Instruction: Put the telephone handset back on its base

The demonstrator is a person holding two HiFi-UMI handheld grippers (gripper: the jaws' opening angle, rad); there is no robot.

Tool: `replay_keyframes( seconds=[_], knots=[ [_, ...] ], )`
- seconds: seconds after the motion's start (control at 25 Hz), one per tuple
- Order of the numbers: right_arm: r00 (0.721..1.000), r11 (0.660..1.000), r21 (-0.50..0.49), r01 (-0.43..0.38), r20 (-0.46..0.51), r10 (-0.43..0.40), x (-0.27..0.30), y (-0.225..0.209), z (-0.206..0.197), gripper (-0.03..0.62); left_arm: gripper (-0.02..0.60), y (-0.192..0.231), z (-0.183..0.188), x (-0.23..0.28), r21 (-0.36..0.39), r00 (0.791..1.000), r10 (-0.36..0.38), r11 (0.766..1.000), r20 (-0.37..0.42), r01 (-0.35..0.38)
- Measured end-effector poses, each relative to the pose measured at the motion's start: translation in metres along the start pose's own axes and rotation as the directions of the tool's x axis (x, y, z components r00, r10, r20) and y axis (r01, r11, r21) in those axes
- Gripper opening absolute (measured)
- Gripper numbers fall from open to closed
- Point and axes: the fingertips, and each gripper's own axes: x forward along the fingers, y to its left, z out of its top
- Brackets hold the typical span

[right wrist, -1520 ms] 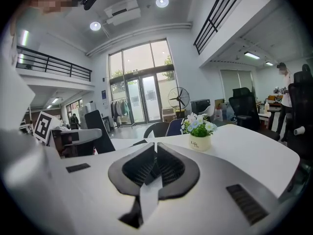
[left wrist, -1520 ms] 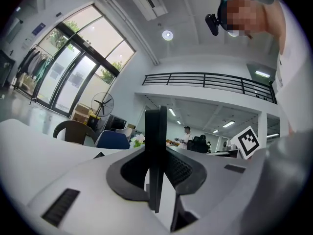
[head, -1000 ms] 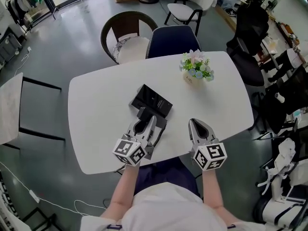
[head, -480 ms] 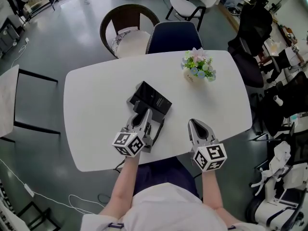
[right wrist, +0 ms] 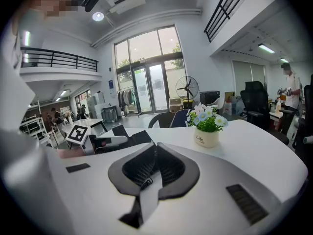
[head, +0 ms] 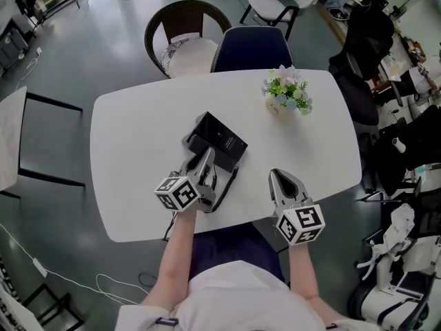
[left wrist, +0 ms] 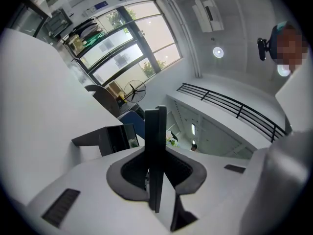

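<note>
Clamping the handset (left wrist: 156, 146), left gripper (head: 205, 160) hovers near base (head: 220, 139) (right gripper (head: 280, 176) closed).

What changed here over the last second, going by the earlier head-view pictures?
The left hand-held gripper, shut on the handset, rolled and moved closer to the base. The right hand-held gripper stayed shut and in place. The base and flower pot have not moved on the table.

Handset (left wrist: 156, 151): black, slim, clamped edge-on in left gripper (head: 205, 160), off the base, over the table's (head: 138, 129) near-edge side. Base (head: 220, 141): black, flat, mid-table, just beyond the handset.
</note>
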Motion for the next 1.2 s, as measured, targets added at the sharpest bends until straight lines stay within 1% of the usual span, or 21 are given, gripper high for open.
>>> replay_keyframes(
  seconds=[0.12, 0.32, 0.4, 0.52, 0.64, 0.72, 0.96, 1.12, 1.2],
  knots=[
    [1.0, 1.0, -0.001, 0.0, 0.001, 0.0, 0.001, -0.001, 0.0, 0.04, 0.086, 0.006, -0.006, 0.001, -0.048, 0.999, -0.004, 0.999, -0.038, 0.002],
    [1.0, 1.0, -0.001, -0.006, -0.001, 0.006, 0.001, 0.003, -0.002, 0.039, 0.086, 0.023, -0.012, 0.005, -0.134, 0.997, 0.03, 0.99, -0.075, -0.039],
    [1.0, 1.0, 0.0, -0.008, -0.002, 0.008, 0.002, 0.005, -0.002, 0.04, 0.086, 0.027, -0.014, 0.007, -0.153, 0.995, 0.038, 0.987, -0.088, -0.051],
    [1.0, 1.0, -0.001, -0.013, -0.002, 0.013, 0.003, 0.009, -0.002, 0.04, 0.086, 0.026, -0.017, 0.011, -0.164, 0.995, 0.031, 0.985, -0.099, -0.047],
    [1.0, 1.0, -0.002, -0.015, -0.003, 0.015, 0.003, 0.01, -0.002, 0.04, 0.086, 0.029, -0.022, 0.015, -0.199, 0.992, 0.065, 0.976, -0.111, -0.086],
    [1.0, 1.0, -0.003, -0.016, -0.002, 0.016, 0.002, 0.011, -0.001, 0.04, 0.087, 0.032, -0.022, 0.014, -0.222, 0.992, 0.083, 0.97, -0.098, -0.103],
    [1.0, 1.0, -0.004, -0.011, -0.002, 0.011, 0.002, 0.01, -0.002, 0.04, 0.087, 0.034, -0.022, 0.014, -0.219, 0.994, 0.076, 0.971, -0.085, -0.093],
    [1.0, 1.0, -0.005, -0.019, 0.0, 0.019, 0.002, 0.013, -0.002, 0.04, 0.089, 0.035, -0.022, 0.013, -0.218, 0.991, 0.092, 0.97, -0.094, -0.11],
    [1.0, 1.0, -0.005, -0.024, 0.002, 0.024, 0.002, 0.014, -0.002, 0.04, 0.091, 0.035, -0.023, 0.013, -0.195, 0.988, 0.106, 0.973, -0.112, -0.127]
  ],
)
